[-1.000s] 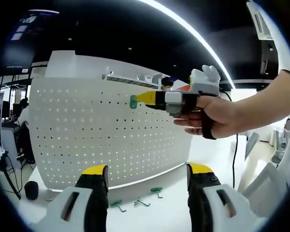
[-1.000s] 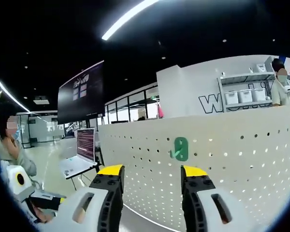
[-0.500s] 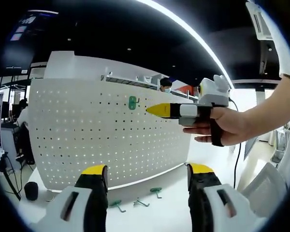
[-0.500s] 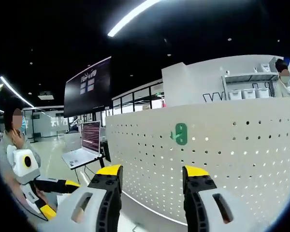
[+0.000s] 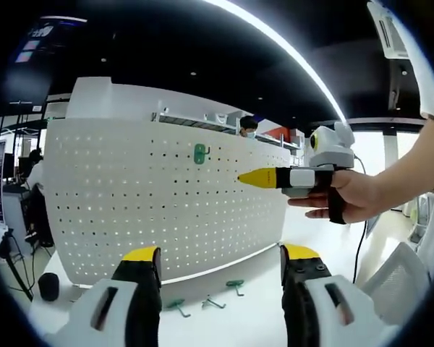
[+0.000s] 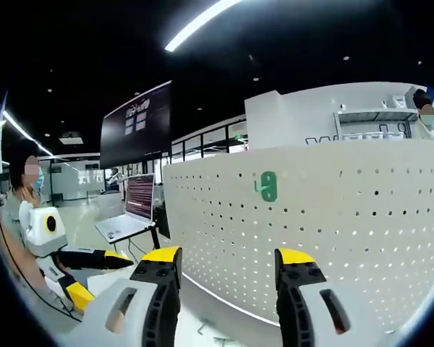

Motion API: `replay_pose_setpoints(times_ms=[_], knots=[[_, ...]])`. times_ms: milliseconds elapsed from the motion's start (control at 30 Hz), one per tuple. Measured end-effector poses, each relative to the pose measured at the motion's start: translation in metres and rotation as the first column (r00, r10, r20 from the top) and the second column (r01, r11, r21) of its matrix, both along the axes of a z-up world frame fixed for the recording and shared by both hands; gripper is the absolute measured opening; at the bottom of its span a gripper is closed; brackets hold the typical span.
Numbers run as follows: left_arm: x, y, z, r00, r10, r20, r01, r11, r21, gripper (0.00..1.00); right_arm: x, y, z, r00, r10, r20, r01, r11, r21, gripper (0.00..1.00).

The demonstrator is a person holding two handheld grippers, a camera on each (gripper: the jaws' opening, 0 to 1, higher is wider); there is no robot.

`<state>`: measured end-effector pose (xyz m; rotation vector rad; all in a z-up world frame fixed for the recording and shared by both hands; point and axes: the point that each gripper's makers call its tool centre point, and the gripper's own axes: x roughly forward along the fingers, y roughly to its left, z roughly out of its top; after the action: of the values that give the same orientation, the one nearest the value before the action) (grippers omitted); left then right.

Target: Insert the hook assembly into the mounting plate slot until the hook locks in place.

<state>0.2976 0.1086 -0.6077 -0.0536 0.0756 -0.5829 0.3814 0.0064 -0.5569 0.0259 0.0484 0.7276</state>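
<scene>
A white pegboard mounting plate [image 5: 166,202] stands upright on the white table. A green hook assembly [image 5: 200,153] hangs on its upper part, and in the right gripper view the green hook [image 6: 267,186] sits flat against the pegboard [image 6: 333,224]. My right gripper [image 5: 257,177], held in a hand, hovers to the right of the hook and clear of it. Seen along its own jaws, the right gripper [image 6: 228,260] is open with nothing between them. My left gripper [image 5: 220,260] stands open and low before the board; the left gripper [image 6: 101,275] also appears at the lower left.
Three spare green hooks [image 5: 211,303] lie on the table at the board's foot. A black round object [image 5: 48,285] sits at the left end. A laptop [image 6: 123,228] and a large dark screen [image 6: 141,123] stand beyond the board's edge. A white chair [image 5: 409,282] is at the right.
My right gripper has drawn back from the pegboard to the right, leaving the green hook on the board. The left gripper has held still.
</scene>
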Motion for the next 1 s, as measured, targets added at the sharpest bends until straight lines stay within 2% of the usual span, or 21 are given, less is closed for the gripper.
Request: replay_pose_setpoints(times_ms=[1000], knots=[[0.000, 0.000, 0.003, 1.000, -0.007, 0.005, 0.007, 1.000, -0.001, 0.70, -0.037, -0.020, -0.025, 0.999, 0.024, -0.024, -0.025, 0.999, -0.039, 0.58]])
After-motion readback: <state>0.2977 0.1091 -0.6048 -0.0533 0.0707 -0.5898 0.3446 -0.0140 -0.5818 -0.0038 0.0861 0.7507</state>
